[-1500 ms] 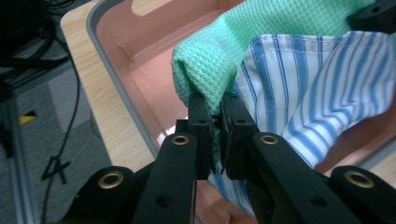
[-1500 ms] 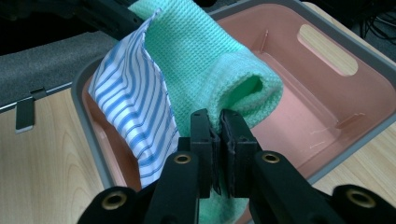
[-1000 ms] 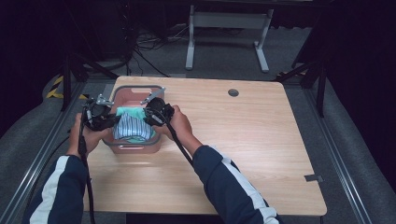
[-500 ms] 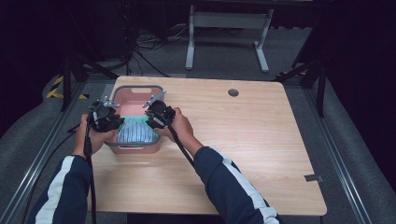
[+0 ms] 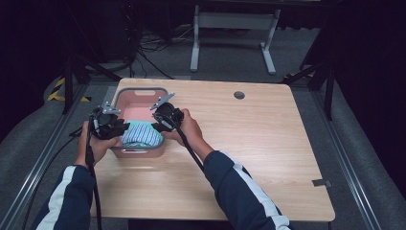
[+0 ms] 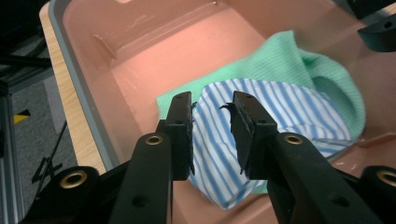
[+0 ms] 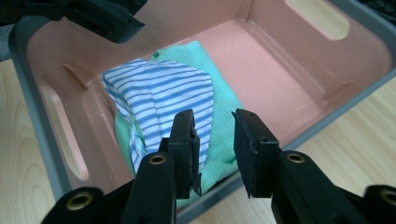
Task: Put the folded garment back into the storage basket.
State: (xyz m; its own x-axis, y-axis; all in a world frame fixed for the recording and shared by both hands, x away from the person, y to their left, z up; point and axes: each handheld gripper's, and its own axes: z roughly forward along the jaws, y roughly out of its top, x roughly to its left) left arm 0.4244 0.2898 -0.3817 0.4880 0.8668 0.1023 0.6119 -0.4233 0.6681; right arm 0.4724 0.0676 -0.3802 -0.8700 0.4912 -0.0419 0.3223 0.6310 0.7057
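Both grippers have drawn apart and back off the striped cloth (image 5: 142, 134); fingers just opening, parted, nothing between them. Left gripper (image 5: 116, 128), right gripper (image 5: 160, 123): either side of bin (image 5: 143, 91). Cloth: folded, on green cloth (image 6: 285, 60), at bin's near end, long axis across the bin. Gripper views alone show the green cloth clearly. Bin on worktop (image 5: 249, 143).

Tub (image 5: 141, 91) sits at the worktop's (image 5: 249, 158) far left. Inside, at its near end, striped cloth (image 5: 140, 135) lies on another cloth (image 6: 280, 60).
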